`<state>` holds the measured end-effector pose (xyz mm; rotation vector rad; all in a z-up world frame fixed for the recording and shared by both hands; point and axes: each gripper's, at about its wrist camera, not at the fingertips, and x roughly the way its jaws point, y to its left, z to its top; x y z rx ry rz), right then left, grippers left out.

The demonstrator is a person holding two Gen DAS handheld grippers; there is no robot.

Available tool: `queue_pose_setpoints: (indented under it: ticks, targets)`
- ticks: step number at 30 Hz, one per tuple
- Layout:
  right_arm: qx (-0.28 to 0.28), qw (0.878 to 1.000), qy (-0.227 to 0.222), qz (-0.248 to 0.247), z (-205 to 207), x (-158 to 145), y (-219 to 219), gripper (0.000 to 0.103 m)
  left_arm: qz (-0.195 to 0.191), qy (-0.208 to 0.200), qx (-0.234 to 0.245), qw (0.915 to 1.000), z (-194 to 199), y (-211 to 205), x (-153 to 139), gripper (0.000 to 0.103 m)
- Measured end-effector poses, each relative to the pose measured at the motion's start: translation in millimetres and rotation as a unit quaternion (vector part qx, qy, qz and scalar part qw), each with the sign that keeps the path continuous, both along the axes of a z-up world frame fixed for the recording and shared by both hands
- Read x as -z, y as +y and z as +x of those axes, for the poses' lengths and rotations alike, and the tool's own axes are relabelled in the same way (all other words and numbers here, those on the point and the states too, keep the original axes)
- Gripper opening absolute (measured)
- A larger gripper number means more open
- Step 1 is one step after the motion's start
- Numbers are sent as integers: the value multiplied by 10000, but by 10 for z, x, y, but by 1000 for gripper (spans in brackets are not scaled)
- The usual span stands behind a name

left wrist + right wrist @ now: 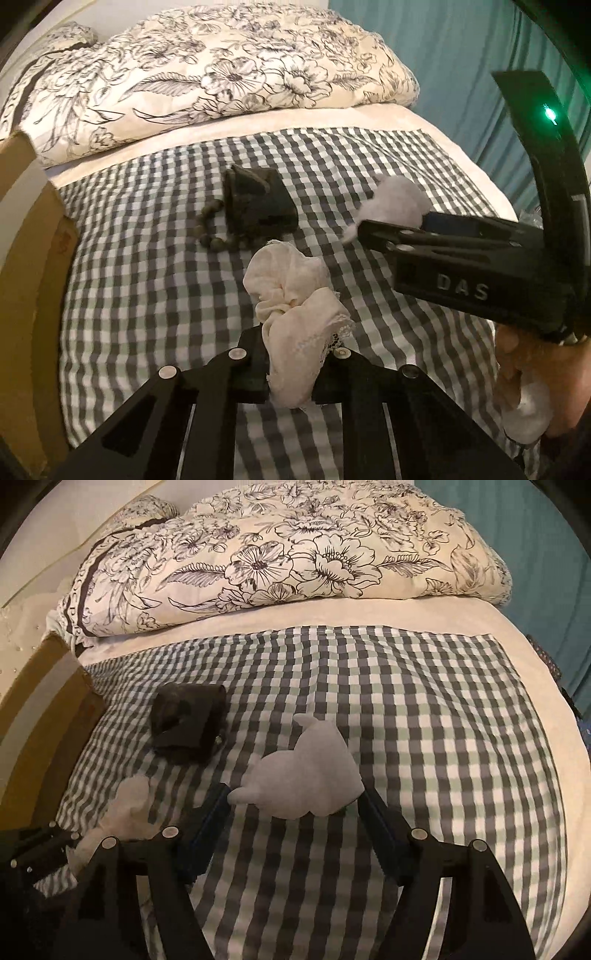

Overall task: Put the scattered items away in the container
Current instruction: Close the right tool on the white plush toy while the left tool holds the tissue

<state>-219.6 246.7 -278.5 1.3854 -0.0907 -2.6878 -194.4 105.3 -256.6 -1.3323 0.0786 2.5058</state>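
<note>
My left gripper (295, 354) is shut on a crumpled cream lace cloth (291, 295), which bunches up above the jaws over the checked bedspread. My right gripper (293, 794) is shut on a soft pale grey-white fabric piece (303, 771) that spans its two fingers and hangs clear of the bed. In the left wrist view this fabric piece (395, 206) sits at the tip of the right gripper (365, 230). A dark pouch (258, 206) and a string of dark beads (212, 230) lie on the bedspread beyond. A cardboard box (26, 258) stands at the left.
A floral duvet (295, 554) is heaped across the back of the bed. The checked bedspread (443, 738) covers the middle and right. A teal curtain (461, 74) hangs at the far right. A hand (532, 365) holds the right gripper's handle. The box wall (40, 720) borders the left.
</note>
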Motion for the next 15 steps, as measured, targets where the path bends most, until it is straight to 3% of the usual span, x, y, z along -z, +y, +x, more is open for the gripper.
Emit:
queue_pose_setpoints:
  ticks: [4, 6, 8, 11, 15]
  targets:
    - [24, 10000, 45, -52, 204, -110, -18, 70, 33, 71, -85, 9999, 120, -99, -140, 14]
    - [43, 9999, 74, -58, 321, -175, -37, 36, 41, 117, -126, 9998, 194, -146, -220, 14]
    - [72, 9999, 105, 28, 418, -230, -50, 21, 62, 180, -173, 9997, 275, -202, -313, 14]
    - [-32, 10000, -48, 40, 539, -207, -101, 9, 104, 273, -217, 9993, 384, -274, -441, 14]
    - [10, 10000, -69, -9, 705, -169, -124, 8, 132, 397, -272, 9988, 526, -346, -581, 14]
